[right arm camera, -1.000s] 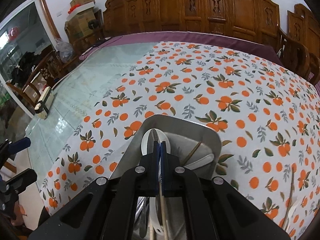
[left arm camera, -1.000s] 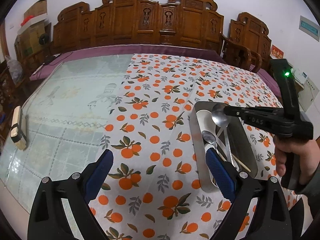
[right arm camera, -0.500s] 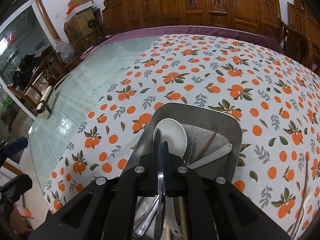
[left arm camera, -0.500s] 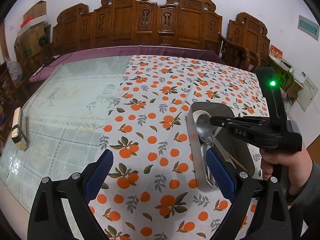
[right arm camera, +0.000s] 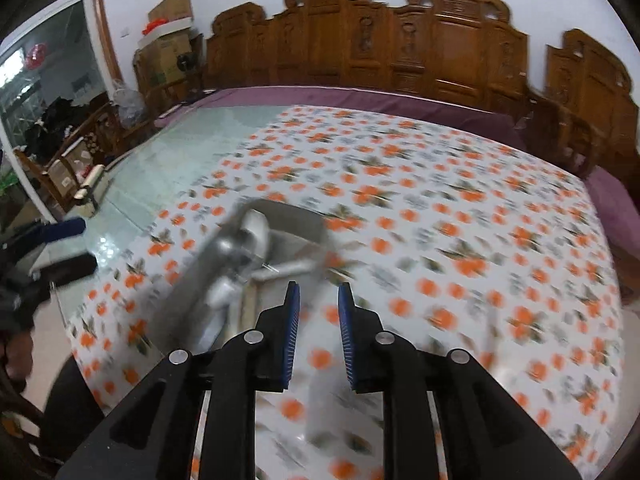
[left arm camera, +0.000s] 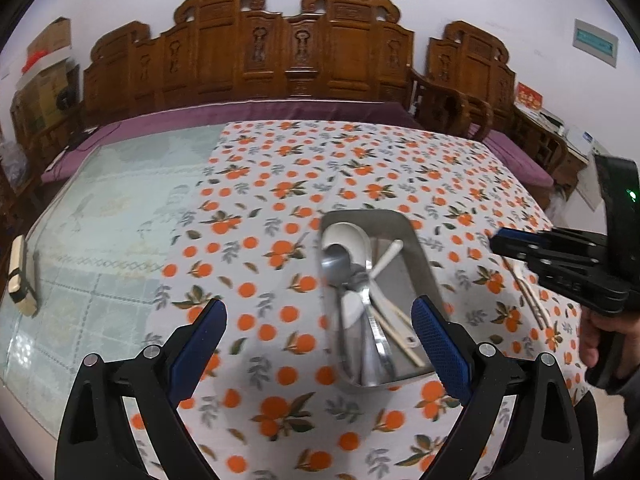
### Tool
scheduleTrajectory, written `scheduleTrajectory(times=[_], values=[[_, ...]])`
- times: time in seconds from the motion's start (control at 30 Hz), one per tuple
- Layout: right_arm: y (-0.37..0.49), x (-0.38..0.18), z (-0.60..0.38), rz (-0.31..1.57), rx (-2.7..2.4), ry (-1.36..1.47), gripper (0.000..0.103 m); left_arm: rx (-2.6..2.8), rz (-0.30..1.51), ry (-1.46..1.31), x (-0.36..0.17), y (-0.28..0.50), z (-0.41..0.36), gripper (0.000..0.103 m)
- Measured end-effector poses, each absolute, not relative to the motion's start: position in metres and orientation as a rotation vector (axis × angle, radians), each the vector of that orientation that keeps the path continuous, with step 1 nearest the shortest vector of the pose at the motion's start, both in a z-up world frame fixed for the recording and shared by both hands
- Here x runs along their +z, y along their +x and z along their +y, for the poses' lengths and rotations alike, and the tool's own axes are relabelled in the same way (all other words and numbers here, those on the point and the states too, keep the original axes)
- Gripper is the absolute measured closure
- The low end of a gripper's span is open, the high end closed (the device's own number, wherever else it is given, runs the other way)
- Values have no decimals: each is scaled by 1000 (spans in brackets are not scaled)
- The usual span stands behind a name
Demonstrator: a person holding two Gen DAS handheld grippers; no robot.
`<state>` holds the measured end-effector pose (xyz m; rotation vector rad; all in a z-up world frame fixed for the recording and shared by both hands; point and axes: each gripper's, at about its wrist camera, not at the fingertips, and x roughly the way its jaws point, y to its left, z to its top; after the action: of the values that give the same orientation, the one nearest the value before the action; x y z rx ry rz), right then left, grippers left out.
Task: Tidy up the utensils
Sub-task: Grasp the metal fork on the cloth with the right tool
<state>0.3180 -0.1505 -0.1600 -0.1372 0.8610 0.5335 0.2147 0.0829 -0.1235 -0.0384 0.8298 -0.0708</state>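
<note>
Right now your orange-print tablecloth [left arm camera: 280, 184] covers most of the table, and the metal tray [left arm camera: 420, 256] sits on it holding a white ladle [left arm camera: 348, 236], steel spoons [left arm camera: 340, 266] and chopsticks [left arm camera: 400, 330]. Your left gripper [left arm camera: 318, 332] hangs wide open before the tray; your right gripper [right arm camera: 318, 308] is parted, empty, beside it.

No legible text anywhere. Wall sign [left arm camera: 595, 41] top right and red card [left arm camera: 529, 100] below it both carry marks, too small/blurry to read.
</note>
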Motion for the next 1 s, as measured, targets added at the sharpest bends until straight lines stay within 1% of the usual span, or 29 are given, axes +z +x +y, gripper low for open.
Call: scheduleTrajectory(times=[0.17,0.37,0.47,0.53,0.57,1.0], values=[[310,-169,-213,889,462,-153,81,-103,836,-31,-128,218,52,13],[308,-178,-255,909,404,-156,81,-110,832,-22,-131,223,23,13],[310,-186,-269,929,380,-153,78,-117,834,-26,-132,228,13,13],[310,-192,-277,941,370,-145,70,-120,834,-21,-132,230,6,13],[311,-197,-282,950,363,-142,70,-123,836,-19,-133,232,2,13],[333,-243,-301,1056,356,-122,69,-151,882,18,-150,249,-47,13]])
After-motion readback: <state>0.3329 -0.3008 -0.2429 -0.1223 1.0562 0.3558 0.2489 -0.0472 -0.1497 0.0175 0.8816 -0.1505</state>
